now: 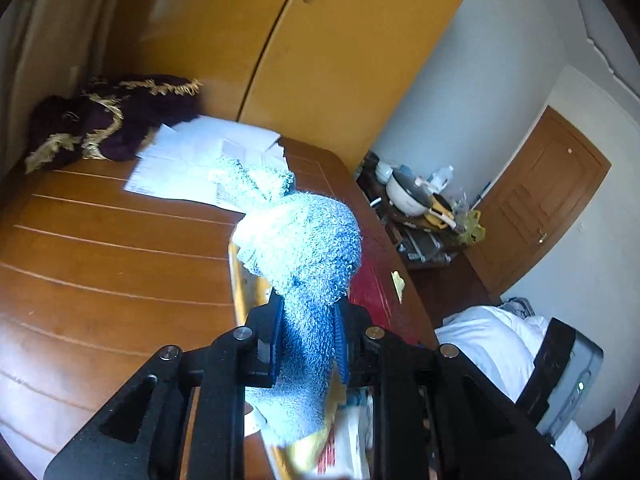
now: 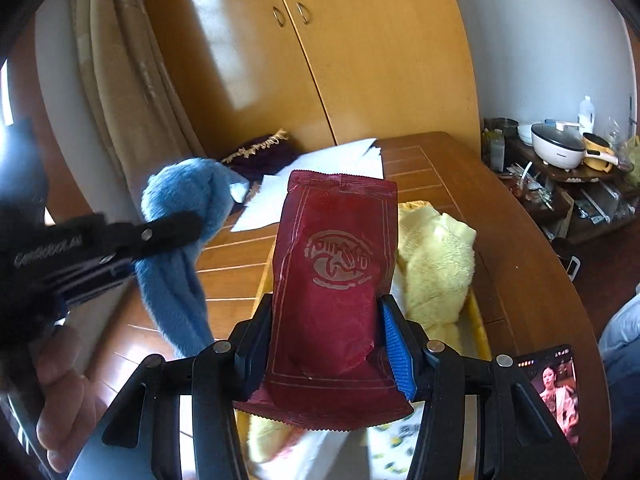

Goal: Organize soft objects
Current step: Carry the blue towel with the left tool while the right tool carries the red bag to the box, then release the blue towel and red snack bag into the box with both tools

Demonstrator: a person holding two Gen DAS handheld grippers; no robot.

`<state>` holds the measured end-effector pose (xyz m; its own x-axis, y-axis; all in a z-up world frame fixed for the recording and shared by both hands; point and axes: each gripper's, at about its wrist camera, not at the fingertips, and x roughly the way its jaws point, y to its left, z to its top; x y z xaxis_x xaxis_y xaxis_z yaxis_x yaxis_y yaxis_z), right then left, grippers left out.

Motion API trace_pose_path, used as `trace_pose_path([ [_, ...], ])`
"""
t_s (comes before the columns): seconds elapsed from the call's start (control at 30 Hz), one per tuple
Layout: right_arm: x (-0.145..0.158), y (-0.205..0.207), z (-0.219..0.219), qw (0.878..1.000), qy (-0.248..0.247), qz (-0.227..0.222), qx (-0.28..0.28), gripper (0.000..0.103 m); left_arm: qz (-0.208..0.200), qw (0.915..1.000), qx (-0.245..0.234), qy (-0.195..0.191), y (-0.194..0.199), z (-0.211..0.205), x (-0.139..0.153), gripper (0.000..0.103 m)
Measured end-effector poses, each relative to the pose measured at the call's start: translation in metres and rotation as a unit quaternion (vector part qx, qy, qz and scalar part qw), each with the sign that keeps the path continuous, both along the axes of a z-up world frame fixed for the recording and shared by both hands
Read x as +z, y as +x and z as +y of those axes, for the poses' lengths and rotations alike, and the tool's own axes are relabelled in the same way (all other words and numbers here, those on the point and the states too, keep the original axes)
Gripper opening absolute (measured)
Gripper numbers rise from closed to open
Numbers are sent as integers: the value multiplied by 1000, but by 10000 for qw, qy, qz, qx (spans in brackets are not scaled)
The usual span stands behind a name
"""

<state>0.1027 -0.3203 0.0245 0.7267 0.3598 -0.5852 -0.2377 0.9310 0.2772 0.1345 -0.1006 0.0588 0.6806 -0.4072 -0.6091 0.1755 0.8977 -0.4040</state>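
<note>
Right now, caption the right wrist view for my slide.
Right gripper holds a red packet above a yellow tray; left gripper clamps a blue sock.

The yellow basket (image 2: 482, 332) lies mostly hidden behind the red packet (image 2: 332, 280).

The left part of the worktop (image 1: 100, 248) lies bare; papers (image 1: 208, 156) and a dark fringed cloth (image 1: 100, 120) crowd its far end against the wardrobe (image 2: 360, 60); the yellow tray (image 2: 482, 332) holds a yellow towel (image 2: 436, 264); a phone (image 2: 556, 392) sits at the near right edge.
</note>
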Motion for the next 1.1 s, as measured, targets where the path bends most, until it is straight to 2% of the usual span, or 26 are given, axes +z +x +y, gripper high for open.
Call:
trace_pose_path([
  [0.17, -16, 18, -6, 9997, -144, 204, 3, 52, 52, 9998, -81, 177, 28, -18, -13, 18],
  [0.27, -24, 24, -9, 9994, -182, 278, -15, 53, 258, 9995, -94, 163, 45, -25, -26, 18],
  [0.43, -27, 23, -10, 9991, -365, 188, 47, 53, 566, 9980, -261, 80, 63, -38, -46, 18],
  [0.6, -31, 20, 1, 9976, -670, 153, 45, 58, 841, 9957, -264, 285, 71, -46, -64, 23],
  [0.67, -30, 20, 1, 9976, -671, 158, 54, 59, 980, 9946, -274, 212, 69, -43, -68, 30],
  [0.73, -29, 19, 1, 9976, -677, 152, 80, 61, 1125, 9929, -391, -31, 67, -39, -69, 43],
  [0.8, -26, 17, -6, 9988, -451, 165, 85, 63, 1196, 9919, -381, -190, 64, -34, -68, 52],
  [0.87, -20, 13, -14, 9997, -222, 110, 60, 70, 1283, 9905, -401, -282, 58, -29, -68, 54],
  [0.9, -16, 10, -18, 9999, -128, 51, 48, 75, 1298, 9900, -452, -314, 55, -29, -67, 55],
  [1.0, -9, 3, -22, 10000, 5, -19, 76, 75, 1119, 9922, -425, -336, 37, -23, -57, 57],
  [1.03, -8, 2, -22, 10000, 23, -24, 79, 75, 993, 9941, -356, -249, 29, -22, -54, 60],
  [1.1, -8, -2, -19, 10000, 22, 6, 65, 75, 637, 9978, -55, 162, 7, -23, -46, 64],
])
